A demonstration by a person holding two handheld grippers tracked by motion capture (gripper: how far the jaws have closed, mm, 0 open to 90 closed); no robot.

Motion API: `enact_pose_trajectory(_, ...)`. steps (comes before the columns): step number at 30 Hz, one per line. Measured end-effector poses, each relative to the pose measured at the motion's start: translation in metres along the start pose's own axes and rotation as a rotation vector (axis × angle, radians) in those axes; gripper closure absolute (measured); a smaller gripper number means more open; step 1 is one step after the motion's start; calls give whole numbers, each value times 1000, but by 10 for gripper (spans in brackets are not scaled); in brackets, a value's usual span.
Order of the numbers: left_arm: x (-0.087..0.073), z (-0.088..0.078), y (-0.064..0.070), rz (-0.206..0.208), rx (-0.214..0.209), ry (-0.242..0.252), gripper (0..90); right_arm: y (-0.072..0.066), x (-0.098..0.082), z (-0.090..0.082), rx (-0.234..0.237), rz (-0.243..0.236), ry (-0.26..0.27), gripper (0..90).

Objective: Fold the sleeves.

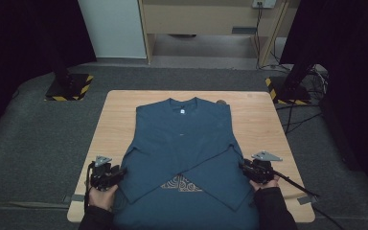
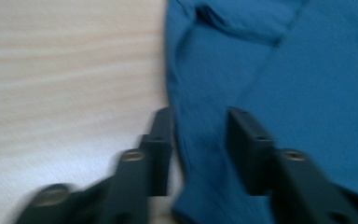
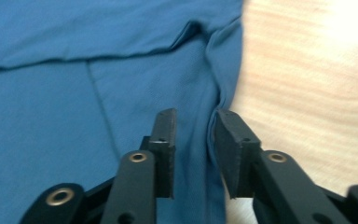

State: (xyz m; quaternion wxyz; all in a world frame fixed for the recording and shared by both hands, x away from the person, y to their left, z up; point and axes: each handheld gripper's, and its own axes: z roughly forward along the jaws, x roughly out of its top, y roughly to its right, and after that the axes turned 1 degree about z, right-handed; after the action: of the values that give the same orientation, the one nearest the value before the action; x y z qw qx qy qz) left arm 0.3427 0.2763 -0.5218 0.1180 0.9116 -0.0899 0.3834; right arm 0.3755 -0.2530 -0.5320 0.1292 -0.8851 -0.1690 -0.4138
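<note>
A dark blue T-shirt [image 1: 182, 139] lies on the wooden table [image 1: 115, 110], collar at the far side, both sleeves folded in so that they cross over the chest print [image 1: 181, 184]. My left gripper [image 1: 123, 171] rests at the shirt's left side edge. In the left gripper view its jaws [image 2: 198, 116] stand apart, with the shirt's edge [image 2: 284, 93] lying loose between them. My right gripper [image 1: 242, 165] sits at the shirt's right side edge. Its jaws [image 3: 195, 114] are apart too, and a ridge of fabric [image 3: 74, 116] touches the right-hand pad [image 3: 228, 135] without being pinched.
Bare wood [image 2: 65, 70] [image 3: 307, 93] flanks the shirt on both sides. Grey carpet surrounds the table. Two stand bases with yellow-black stripes [image 1: 69, 87] [image 1: 287, 88] sit beyond the far corners, and cables [image 1: 302, 120] trail at the right.
</note>
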Motion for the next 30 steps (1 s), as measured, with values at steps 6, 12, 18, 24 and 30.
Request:
enact_pose_trajectory(6, 17, 18, -3, 67, 65, 16, 441, 3, 19, 18, -33, -51, -11, 557)
enact_pose_trajectory(12, 25, 40, -7, 113, 97, 18, 443, 8, 28, 38, -36, -43, -35, 581)
enact_pose_trajectory(18, 23, 41, -4, 131, 77, 43, 621, 6, 27, 41, -18, -25, -15, 740)
enact_pose_trajectory(24, 17, 38, 4, 122, 67, 54, 793, 1, 21, 34, -15, -29, -11, 822)
enact_pose_trajectory(30, 7, 25, 7, 101, 65, 41, 824, -4, 13, 24, -8, -25, -25, 823)
